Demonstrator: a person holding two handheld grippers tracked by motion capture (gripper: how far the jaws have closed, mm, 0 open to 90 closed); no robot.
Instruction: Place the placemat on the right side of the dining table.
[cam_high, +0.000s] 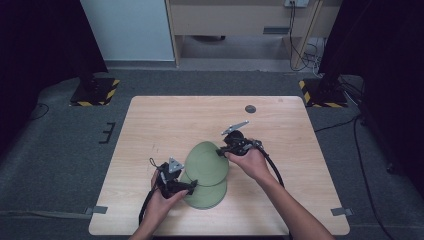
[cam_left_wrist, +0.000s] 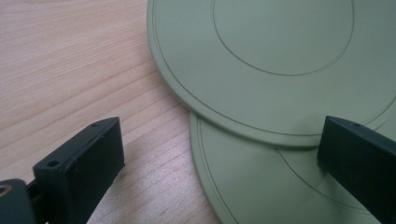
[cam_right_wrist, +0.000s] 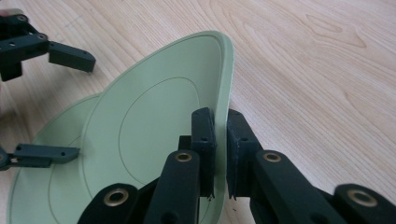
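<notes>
Two pale green plates overlap on the wooden table (cam_high: 165, 120). The upper plate (cam_high: 206, 162) (cam_right_wrist: 154, 121) is raised at its right rim and leans on the lower plate (cam_high: 207, 196) (cam_right_wrist: 51, 191). My right gripper (cam_high: 220, 151) (cam_right_wrist: 220, 140) is shut on that raised rim, one jaw on each face. My left gripper (cam_high: 190, 183) (cam_left_wrist: 219, 154) is open wide at the plates' left side, low over the table. Its jaws straddle the spot where the upper plate (cam_left_wrist: 280, 60) overlaps the lower plate (cam_left_wrist: 261, 186), touching neither. The right gripper view also shows the left gripper (cam_right_wrist: 86, 107).
A small grey disc (cam_high: 250, 108) lies near the table's far edge. Bits of grey tape (cam_high: 99, 210) (cam_high: 341, 211) mark the near corners. Stand bases with hazard stripes (cam_high: 95, 92) (cam_high: 325, 95) sit on the floor beyond the table.
</notes>
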